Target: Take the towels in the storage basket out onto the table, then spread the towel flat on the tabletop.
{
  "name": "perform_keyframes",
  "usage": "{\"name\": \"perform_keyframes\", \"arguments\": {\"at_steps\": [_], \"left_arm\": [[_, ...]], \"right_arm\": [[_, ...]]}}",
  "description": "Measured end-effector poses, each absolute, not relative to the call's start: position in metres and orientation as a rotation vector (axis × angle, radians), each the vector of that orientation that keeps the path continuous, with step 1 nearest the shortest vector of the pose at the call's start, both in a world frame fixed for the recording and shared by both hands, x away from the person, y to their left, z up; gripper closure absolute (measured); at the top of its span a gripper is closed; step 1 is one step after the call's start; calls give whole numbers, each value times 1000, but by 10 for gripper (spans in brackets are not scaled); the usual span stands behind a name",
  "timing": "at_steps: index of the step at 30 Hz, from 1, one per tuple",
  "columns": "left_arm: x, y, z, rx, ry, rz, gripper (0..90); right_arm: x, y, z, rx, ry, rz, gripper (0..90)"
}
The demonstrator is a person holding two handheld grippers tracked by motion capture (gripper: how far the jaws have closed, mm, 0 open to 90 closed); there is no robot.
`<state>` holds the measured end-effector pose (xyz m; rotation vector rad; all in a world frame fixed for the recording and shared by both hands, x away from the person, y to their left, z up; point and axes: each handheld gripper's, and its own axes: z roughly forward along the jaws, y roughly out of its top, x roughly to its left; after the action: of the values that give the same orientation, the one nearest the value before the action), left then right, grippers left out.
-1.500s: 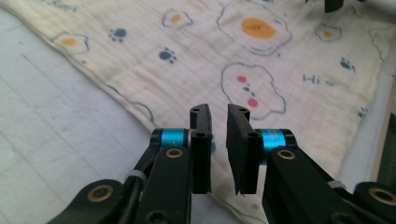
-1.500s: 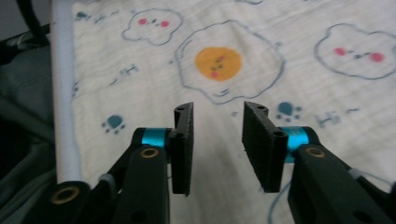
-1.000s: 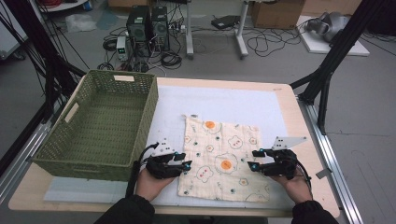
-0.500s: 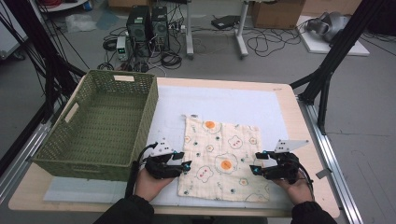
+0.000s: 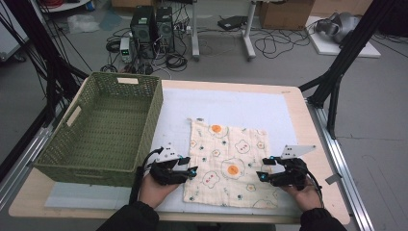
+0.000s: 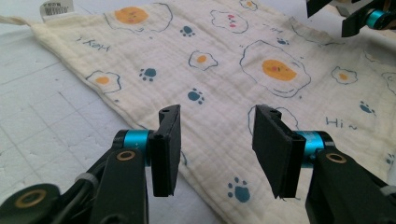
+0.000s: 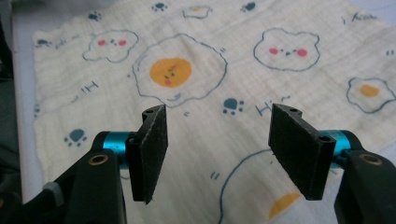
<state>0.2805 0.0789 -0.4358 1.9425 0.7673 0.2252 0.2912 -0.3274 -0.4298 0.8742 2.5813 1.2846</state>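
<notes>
Hand-held gripper pair at work: the left hand-held gripper (image 5: 191, 171) sat at the left edge of a cream cloth (image 5: 226, 161) printed with fried eggs and paw marks, while the right hand-held gripper (image 5: 262, 175) sat at its right edge, both low over the near half of the fabric. Each had its jaws parted about halfway, having just been opening, and the two gripper views showed the pads standing apart above the cloth with nothing pinched between them. The cloth lay flat and spread on the white mat of the surface (image 5: 288, 103), just right of a green woven basket (image 5: 103, 127) that stood empty — likely its destination. With one tool at either side, the placing looked suited to taking both edges at once for a fold — though no grip was yet made
</notes>
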Motion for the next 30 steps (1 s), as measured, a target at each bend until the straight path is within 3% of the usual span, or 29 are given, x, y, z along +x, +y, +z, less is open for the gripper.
{"name": "perform_keyframes", "arguments": {"at_steps": [9, 20, 30], "left_arm": [[280, 78, -436, 1951, 768, 231, 523], [286, 71, -435, 1969, 801, 268, 554], [329, 50, -424, 1980, 923, 370, 626]], "right_arm": [[291, -325, -432, 869, 2608, 1252, 386], [307, -331, -434, 945, 2575, 1230, 478], [350, -332, -420, 978, 2539, 1132, 516]]}}
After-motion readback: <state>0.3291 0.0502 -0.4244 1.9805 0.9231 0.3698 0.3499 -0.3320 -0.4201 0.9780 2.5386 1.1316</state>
